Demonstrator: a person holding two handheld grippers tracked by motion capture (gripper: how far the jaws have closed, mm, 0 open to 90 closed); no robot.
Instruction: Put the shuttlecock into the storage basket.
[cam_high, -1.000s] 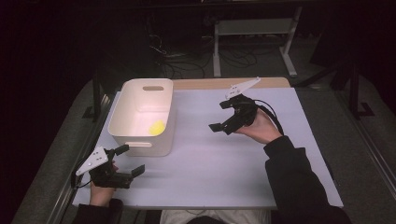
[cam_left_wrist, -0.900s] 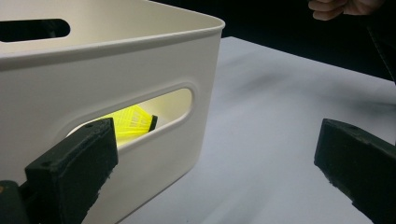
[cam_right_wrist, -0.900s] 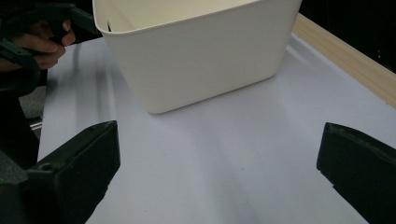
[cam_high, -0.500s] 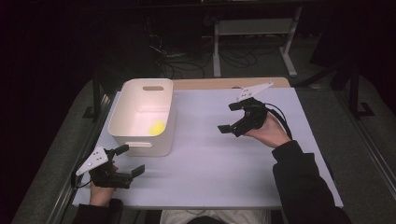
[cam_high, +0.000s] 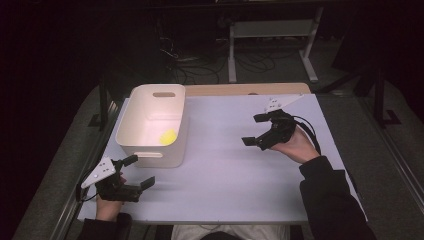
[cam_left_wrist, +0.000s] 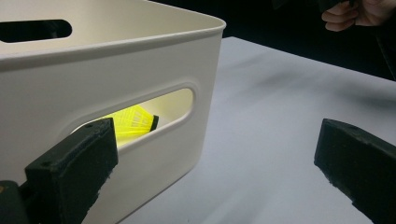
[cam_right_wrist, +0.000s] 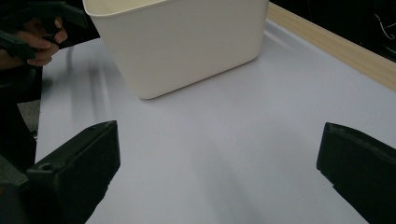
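Near the desk's front left corner the left gripper (cam_high: 134, 172) rested low, its jaws spread wide and grasping nothing, just in front of the white bin (cam_high: 131, 131). The bin stood by the desk's left edge, towards the far side. Inside it lay a yellow shuttlecock (cam_high: 168, 136), seen through the bin's handle slot in the left gripper view. Towards the right edge, the right gripper (cam_high: 256, 130) hung above the desk (cam_high: 225, 170), jaws likewise released and empty, pointing at the bin.

Pale sheet (cam_high: 235, 165) covering a wooden tabletop (cam_high: 240, 89), metal stand (cam_high: 270, 30) and cables (cam_high: 200, 62) on the dark floor behind
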